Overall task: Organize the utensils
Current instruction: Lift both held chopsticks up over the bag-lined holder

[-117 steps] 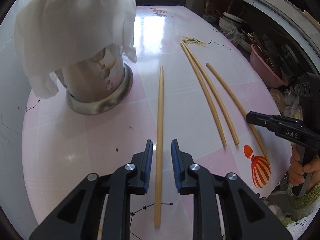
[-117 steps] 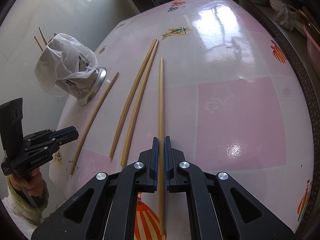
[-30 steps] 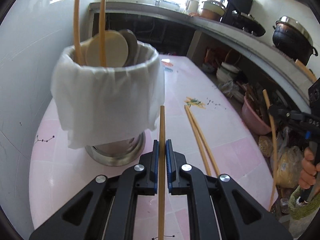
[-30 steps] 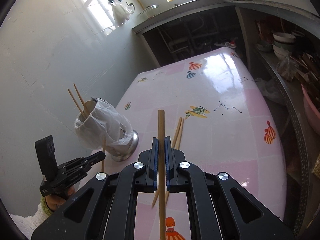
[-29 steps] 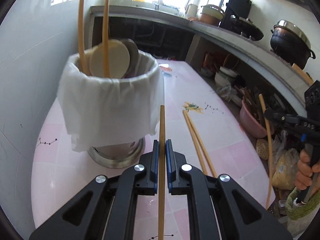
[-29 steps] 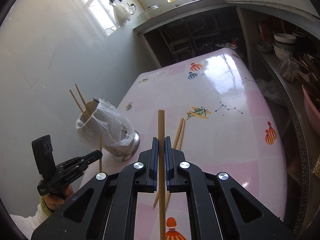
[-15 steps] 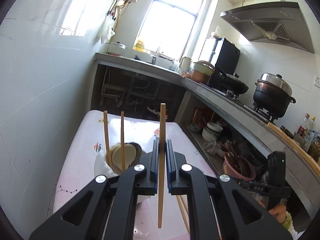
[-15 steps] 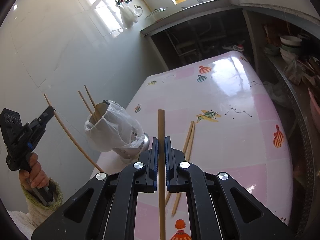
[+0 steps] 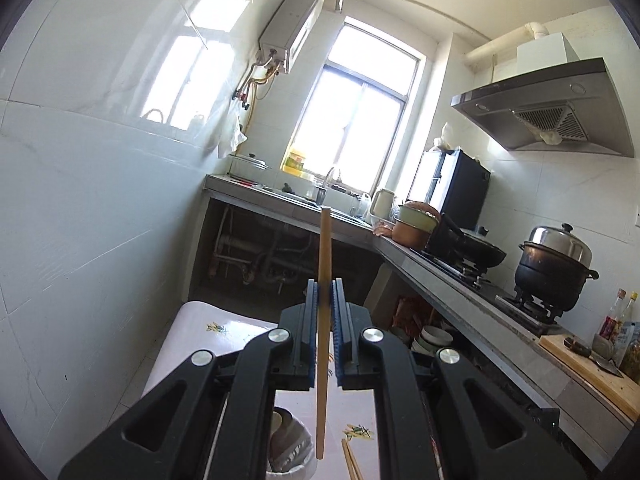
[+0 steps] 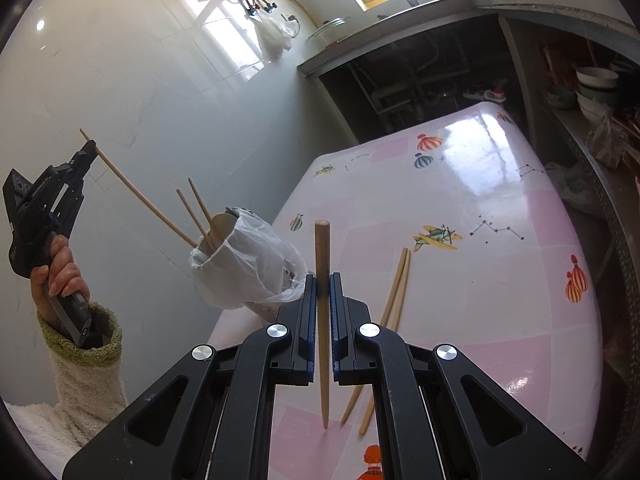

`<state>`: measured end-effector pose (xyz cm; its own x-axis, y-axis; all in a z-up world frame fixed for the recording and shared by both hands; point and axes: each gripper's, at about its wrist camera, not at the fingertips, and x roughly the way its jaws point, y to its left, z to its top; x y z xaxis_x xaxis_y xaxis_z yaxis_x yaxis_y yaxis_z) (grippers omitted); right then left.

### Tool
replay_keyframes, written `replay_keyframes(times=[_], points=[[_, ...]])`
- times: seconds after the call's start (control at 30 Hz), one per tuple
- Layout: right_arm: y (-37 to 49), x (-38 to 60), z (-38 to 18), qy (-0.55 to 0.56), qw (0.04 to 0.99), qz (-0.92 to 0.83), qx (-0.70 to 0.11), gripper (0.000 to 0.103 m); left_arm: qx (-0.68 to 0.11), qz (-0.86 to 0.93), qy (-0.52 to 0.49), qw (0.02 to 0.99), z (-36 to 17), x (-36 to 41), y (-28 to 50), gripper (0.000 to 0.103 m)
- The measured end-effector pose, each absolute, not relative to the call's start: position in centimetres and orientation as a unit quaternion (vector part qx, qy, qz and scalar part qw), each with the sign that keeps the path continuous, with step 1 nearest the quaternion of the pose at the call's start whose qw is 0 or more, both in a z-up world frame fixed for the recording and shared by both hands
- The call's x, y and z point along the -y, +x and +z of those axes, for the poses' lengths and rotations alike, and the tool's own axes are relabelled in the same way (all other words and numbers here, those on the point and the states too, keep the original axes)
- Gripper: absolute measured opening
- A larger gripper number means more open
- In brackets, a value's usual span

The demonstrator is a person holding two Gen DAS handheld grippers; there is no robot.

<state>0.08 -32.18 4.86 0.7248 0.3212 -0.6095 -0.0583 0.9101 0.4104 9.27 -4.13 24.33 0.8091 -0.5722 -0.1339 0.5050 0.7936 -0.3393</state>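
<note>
L chopstick [image 10: 132, 190] is slanting from the left gripper [image 10: 93, 147] down to the utensil holder [image 10: 236, 264], its lower tip sitting at the holder's rim; in the left wrist view the same stick [image 9: 323, 320] is running up between the blue pads. L claw is clamped tight on it, held high by a hand [image 10: 60, 276] in a fuzzy cream sleeve w/ green cuff [image 10: 86, 344]. R chopstick [image 10: 322, 320] is standing nearly upright in the right gripper [image 10: 322, 280], jaws pinching it near the thick end, thin tip pointing down twd the table [image 10: 500, 280] — touching or not, can't tell. Holder is wearing a white plastic bag [image 10: 256, 268] and already carrying two chopsticks [image 10: 196, 212] plus a pale spoon [image 10: 224, 226], near the table's wall-side edge. Two more chopsticks [image 10: 394, 292] are lying side by side on the pink tabletop, just R of the right claw, well apart from the holder. Beyond: counter w/ black steamer pot [image 9: 554, 264], range hood [image 9: 548, 120], bright window [image 9: 356, 120].
</note>
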Motion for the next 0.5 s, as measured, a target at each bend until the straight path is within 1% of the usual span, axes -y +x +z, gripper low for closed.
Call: replay_keyframes(times=[0.1, 0.27, 0.5], points=[[0.8, 32.1, 4.9, 0.192, 0.905, 0.119, -0.359, 0.005, -0.099, -0.261, -0.146, 0.949, 24.4, 4.0, 9.9, 0.006], [1.4, 32.0, 5.4, 0.204, 0.902, 0.134, -0.356, 0.005, -0.094, -0.236, -0.158, 0.954, 23.6, 3.5, 11.2, 0.006], [0.6, 31.7, 6.0, 0.206, 0.905, 0.138, -0.346, 0.005, -0.116, -0.216, -0.156, 0.957, 21.4, 3.1, 13.3, 0.006]])
